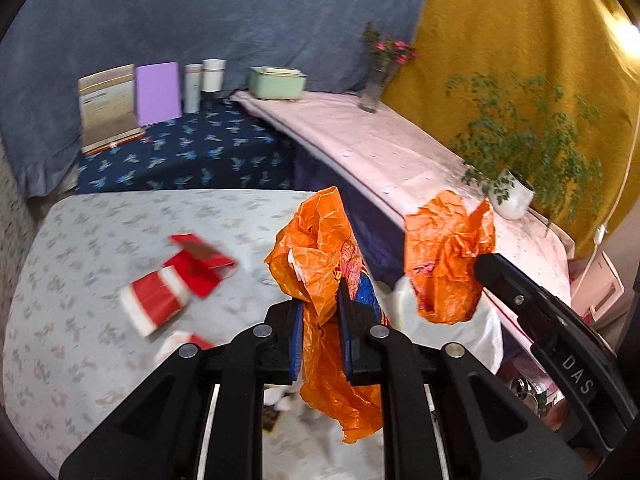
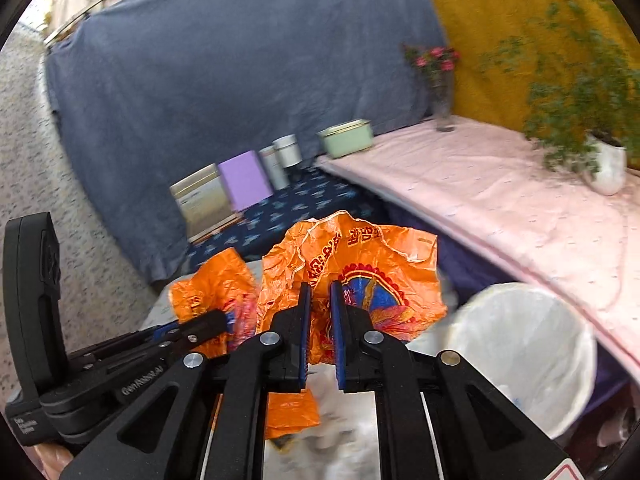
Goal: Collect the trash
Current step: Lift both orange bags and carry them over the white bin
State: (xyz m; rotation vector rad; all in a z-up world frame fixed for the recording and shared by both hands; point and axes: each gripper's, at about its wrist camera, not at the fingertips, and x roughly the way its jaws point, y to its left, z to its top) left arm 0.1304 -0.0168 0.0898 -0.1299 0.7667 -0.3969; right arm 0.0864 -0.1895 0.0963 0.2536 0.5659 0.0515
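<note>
left hand-held gripper (image 1: 318,304): pinching orange plastic bag (image 1: 320,248), lifted above tabletop (image 1: 100,220)
right hand-held gripper (image 2: 319,312): jaws nearly together, clamped on the same bag's other part (image 2: 360,264)
bag: crumpled, stretched between both grippers, off the surface
bin (image 2: 532,344): white liner, mouth open, just beside tabletop's right edge, below pink shelf (image 2: 500,200); contents not visible
red wrappers (image 1: 180,280): loose on tabletop, left of the bag
open room: pale tabletop bare toward far and left edges

Crumpled orange plastic bag (image 1: 320,240) being held up near; red-white wrappers (image 1: 180,280) lying left; white-lined bin (image 2: 528,352) standing right.
</note>
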